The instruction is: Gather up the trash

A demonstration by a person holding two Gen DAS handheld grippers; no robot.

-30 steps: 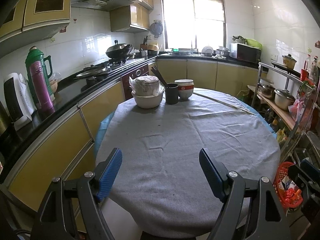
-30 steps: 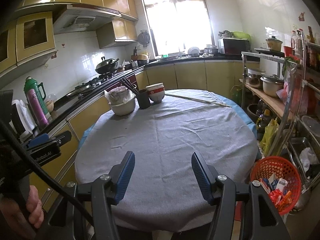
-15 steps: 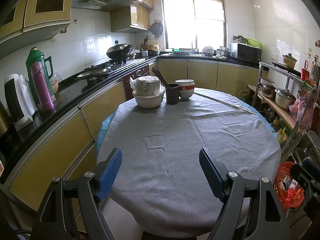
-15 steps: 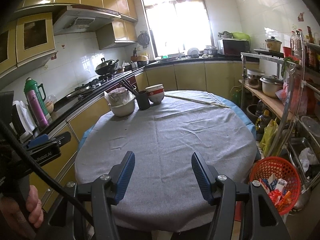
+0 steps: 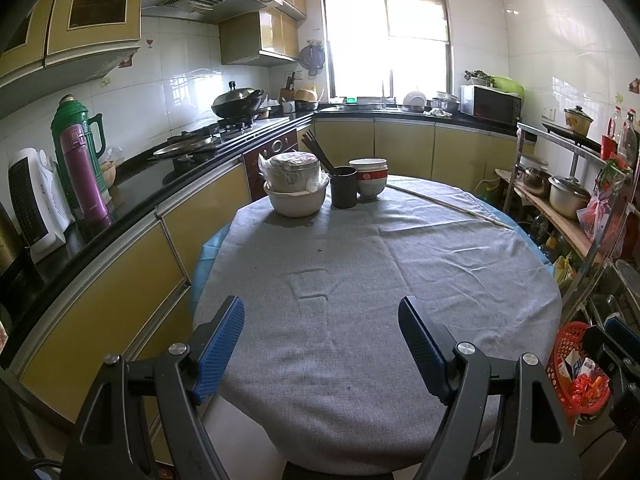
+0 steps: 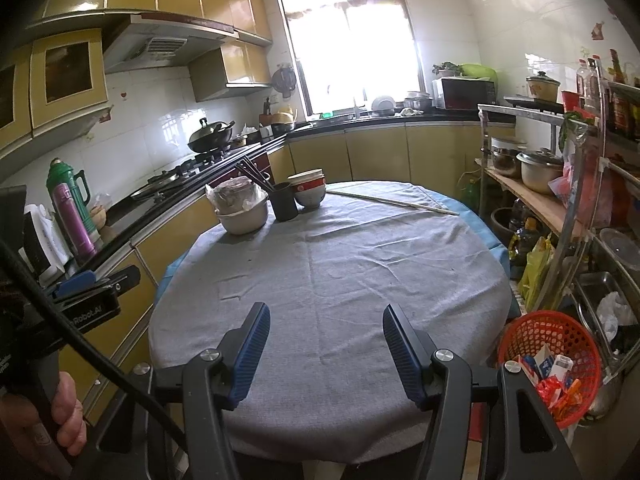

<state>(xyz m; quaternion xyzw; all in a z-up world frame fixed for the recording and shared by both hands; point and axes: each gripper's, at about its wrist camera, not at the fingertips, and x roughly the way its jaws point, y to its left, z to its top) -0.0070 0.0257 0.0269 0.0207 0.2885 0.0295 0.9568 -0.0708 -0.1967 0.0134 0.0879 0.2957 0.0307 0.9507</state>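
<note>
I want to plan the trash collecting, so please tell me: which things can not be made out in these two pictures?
- Red plastic mesh basket, left wrist view: partly cut off by the black right gripper body in front.
- Wrappers in that basket, right wrist view: too small to read what they are.
- Bagged stack in the white bowl, both views: plastic hides its contents.
- Table's near edge: hidden behind the right gripper.
- Window: overexposed.

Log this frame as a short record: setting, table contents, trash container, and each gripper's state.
setting: kitchen, round table under a grey cloth
table contents: white bowl holding a bagged pot, black cup of chopsticks, stacked red-banded bowls, thin wooden stick
trash container: red plastic mesh basket beside the table, wrappers inside
left gripper: open, empty
right gripper: open, empty
</note>
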